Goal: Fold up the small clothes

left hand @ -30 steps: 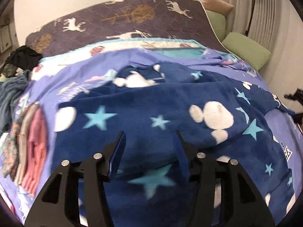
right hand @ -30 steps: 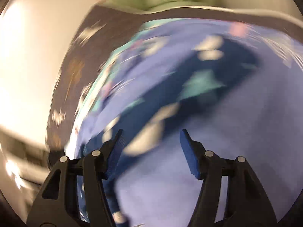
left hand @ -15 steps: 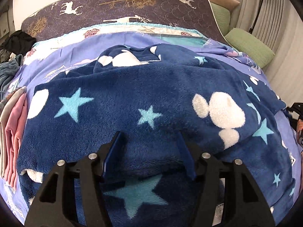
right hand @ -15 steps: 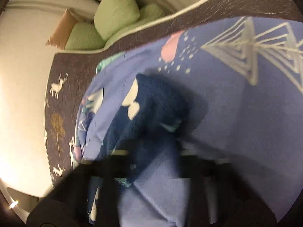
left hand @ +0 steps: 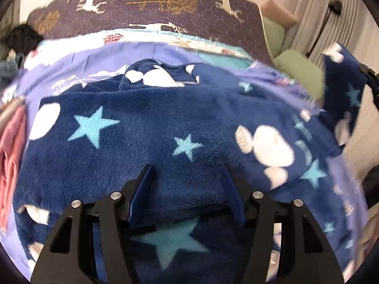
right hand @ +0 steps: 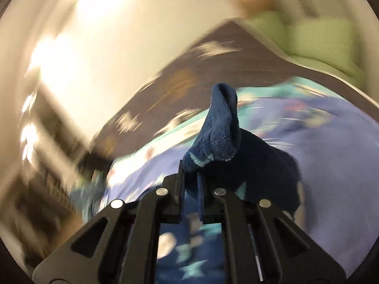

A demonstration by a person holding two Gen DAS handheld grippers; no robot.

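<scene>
A dark blue fleece garment point(left hand: 146, 127) with light blue stars and white shapes lies spread over the purple bedsheet point(left hand: 123, 52). My left gripper point(left hand: 187, 177) is open and hovers low over the garment's near part, its jaws wide apart. My right gripper point(right hand: 190, 177) is shut on an end of the same fleece point(right hand: 220, 137) and holds it lifted. In the left wrist view that lifted end point(left hand: 343, 94) hangs raised at the far right.
Folded pink and grey clothes point(left hand: 9, 142) lie at the bed's left edge. A dark deer-print mat point(left hand: 146, 7) covers the far bed. Green pillows point(left hand: 298, 64) sit at the far right by a curtain. Dark clothing point(left hand: 21, 37) is piled far left.
My right gripper has closed on the garment's right end and raised it off the bed. My left gripper stays open over the garment, barely shifted.
</scene>
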